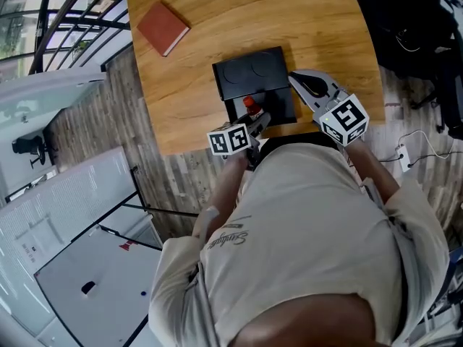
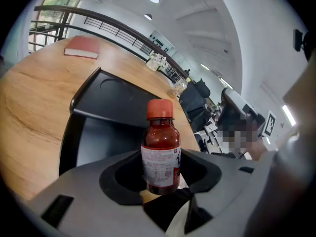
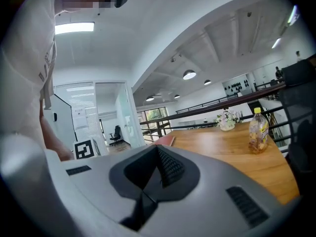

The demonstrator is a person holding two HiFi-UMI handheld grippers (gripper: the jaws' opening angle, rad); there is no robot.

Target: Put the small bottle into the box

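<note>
The small bottle, brown with a red cap and a white label, stands upright between the jaws of my left gripper, which is shut on it. In the head view the small bottle hangs over the open black box near the table's front edge, with the left gripper just below it. The box's lid lies open behind the box's dark inside. My right gripper hovers at the box's right side, jaws together with nothing between them.
The box stands on a wooden table. A red book lies at the far left. A yellow drink bottle stands at the table's far end. A black railing runs left of the table. The person's torso hides the table's near edge.
</note>
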